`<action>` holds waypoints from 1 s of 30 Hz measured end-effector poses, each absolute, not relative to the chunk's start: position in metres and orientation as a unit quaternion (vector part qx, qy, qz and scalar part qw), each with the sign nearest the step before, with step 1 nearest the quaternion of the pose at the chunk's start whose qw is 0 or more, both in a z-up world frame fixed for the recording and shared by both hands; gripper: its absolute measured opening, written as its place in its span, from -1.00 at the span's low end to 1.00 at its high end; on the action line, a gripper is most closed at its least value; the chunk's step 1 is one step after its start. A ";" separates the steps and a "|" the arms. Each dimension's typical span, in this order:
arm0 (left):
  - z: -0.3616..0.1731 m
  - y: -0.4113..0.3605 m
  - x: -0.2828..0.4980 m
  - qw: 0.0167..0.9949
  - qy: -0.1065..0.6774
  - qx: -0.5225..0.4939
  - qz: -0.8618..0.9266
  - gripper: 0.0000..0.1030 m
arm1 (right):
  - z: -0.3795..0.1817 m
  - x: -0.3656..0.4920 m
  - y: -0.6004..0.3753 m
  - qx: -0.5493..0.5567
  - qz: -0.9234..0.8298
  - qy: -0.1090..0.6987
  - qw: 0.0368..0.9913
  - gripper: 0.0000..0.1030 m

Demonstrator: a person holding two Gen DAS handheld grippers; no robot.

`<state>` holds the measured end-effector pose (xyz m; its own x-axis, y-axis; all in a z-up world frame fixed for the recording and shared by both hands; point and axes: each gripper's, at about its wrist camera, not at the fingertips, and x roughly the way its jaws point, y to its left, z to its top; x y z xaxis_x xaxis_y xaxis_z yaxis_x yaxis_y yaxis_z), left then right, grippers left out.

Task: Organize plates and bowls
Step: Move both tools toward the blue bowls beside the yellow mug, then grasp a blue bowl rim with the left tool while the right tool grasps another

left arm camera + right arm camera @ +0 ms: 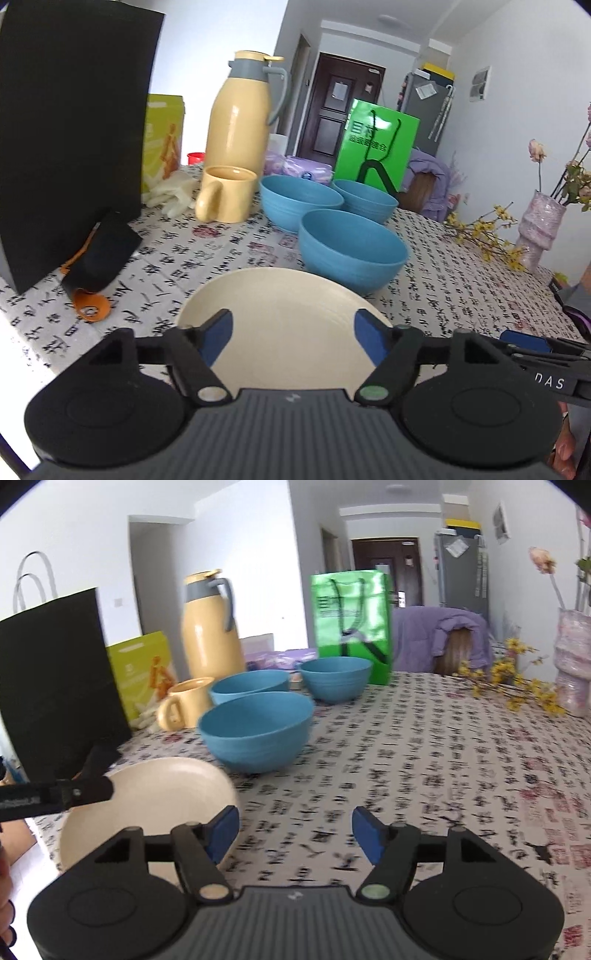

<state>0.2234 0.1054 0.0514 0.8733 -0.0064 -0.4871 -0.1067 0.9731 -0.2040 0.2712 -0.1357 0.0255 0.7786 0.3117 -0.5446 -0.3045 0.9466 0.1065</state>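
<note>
Both grippers were released, nothing held: left gripper (291, 336) spread over the cream plate (284, 325) near the table edge, right gripper (293, 830) over bare tablecloth (424, 775). Risk: a careless grab could nudge the plate off, or knock the nearest blue bowl (352, 249) just beyond.
</note>
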 end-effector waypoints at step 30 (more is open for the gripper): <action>0.044 0.145 0.432 0.916 0.340 -0.210 -0.018 0.23 | -0.002 0.449 -0.120 0.137 0.208 0.317 0.915 -0.07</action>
<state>0.4317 0.1453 0.0444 0.7677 -0.1762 -0.6161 -0.1092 0.9114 -0.3967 0.4490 -0.1197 -0.0021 0.7128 0.4672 -0.5230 -0.2932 0.8760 0.3829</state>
